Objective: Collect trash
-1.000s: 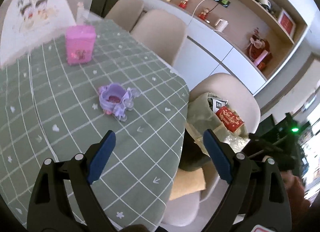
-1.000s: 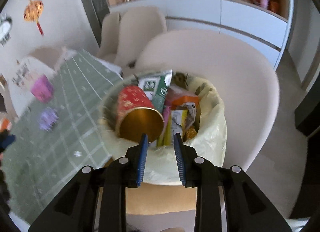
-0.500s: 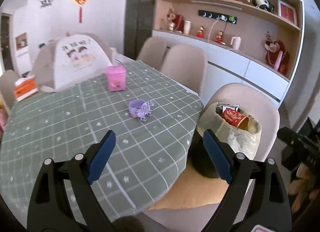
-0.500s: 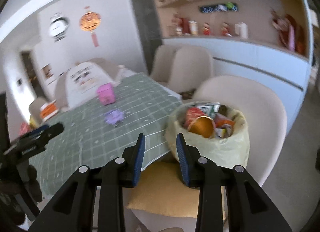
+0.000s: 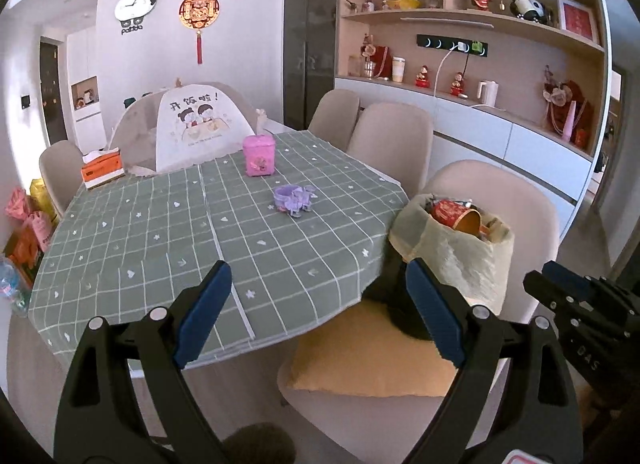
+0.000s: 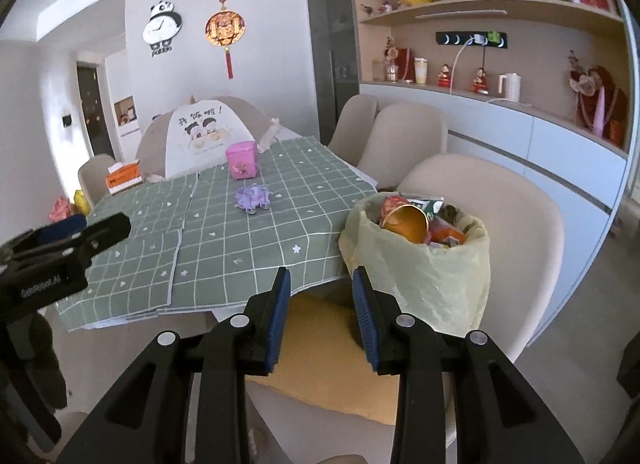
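Note:
A bin lined with a pale yellow bag (image 5: pixel 464 260) (image 6: pixel 432 268) stands on a beige chair beside the table. It holds a red and gold paper cup (image 5: pixel 456 214) (image 6: pixel 402 216) and several wrappers. My left gripper (image 5: pixel 316 292) is wide open and empty, held back from the table's near edge. My right gripper (image 6: pixel 320 284) has its jaws a little apart with nothing between them, held back from the bin. Each gripper shows at the side of the other's view.
The table has a green checked cloth (image 5: pixel 192 232) (image 6: pixel 248 236). On it are a purple ornament (image 5: pixel 294 198) (image 6: pixel 252 198), a pink box (image 5: pixel 259 154) (image 6: pixel 241 160), an orange tissue box (image 5: pixel 102 168) and a mesh food cover (image 5: pixel 192 124). Beige chairs surround it; a yellow cushion (image 5: pixel 372 356) lies under the bin.
Both grippers have pulled back and up from the bin and table, so the whole room now shows. The right gripper's jaws have parted slightly. The cup lies in the bin.

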Demonstrator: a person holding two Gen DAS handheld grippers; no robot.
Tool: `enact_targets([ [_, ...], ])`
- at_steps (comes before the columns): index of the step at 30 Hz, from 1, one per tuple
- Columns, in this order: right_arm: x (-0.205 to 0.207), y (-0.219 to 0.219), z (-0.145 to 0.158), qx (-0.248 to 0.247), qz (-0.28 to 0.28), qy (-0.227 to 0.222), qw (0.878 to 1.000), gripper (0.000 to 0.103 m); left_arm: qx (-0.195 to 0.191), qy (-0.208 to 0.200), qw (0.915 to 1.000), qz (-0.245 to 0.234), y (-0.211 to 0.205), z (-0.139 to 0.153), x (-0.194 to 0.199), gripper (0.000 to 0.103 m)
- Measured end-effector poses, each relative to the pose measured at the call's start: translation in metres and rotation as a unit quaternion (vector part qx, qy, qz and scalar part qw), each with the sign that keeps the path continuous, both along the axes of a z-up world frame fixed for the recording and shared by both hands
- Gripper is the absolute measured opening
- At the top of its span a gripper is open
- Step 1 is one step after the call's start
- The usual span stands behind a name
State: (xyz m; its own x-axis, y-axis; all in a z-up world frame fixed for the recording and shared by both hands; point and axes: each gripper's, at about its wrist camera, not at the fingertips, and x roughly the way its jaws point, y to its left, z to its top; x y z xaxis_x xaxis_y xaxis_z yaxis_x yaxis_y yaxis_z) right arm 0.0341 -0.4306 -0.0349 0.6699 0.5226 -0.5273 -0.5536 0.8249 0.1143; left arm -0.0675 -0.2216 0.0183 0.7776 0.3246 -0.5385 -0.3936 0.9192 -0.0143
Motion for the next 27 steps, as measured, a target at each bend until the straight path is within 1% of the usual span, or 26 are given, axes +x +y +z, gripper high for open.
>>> enact_targets([
  [3,-0.003,-0.006,-0.003,0.007,0.002,0.009,1.000,0.031,0.001,0.004,1.0000,0.004,-0.011,0.000,-0.002,0.085],
  [8,-0.010,-0.014,-0.002,0.003,0.011,0.000,1.000,0.031,-0.006,0.004,0.9999,0.011,-0.020,0.000,-0.005,0.085],
  [15,-0.015,-0.024,0.002,0.002,0.003,-0.009,1.000,0.031,-0.006,0.000,1.0000,0.004,-0.032,0.000,-0.004,0.085],
  [21,-0.014,-0.031,0.001,0.007,-0.006,-0.007,1.000,0.031,-0.006,0.006,0.9999,-0.007,-0.038,0.000,-0.001,0.085],
  [27,-0.015,-0.032,0.002,0.009,-0.010,-0.007,1.000,0.031,-0.007,0.006,0.9999,-0.009,-0.039,0.000,-0.001,0.085],
])
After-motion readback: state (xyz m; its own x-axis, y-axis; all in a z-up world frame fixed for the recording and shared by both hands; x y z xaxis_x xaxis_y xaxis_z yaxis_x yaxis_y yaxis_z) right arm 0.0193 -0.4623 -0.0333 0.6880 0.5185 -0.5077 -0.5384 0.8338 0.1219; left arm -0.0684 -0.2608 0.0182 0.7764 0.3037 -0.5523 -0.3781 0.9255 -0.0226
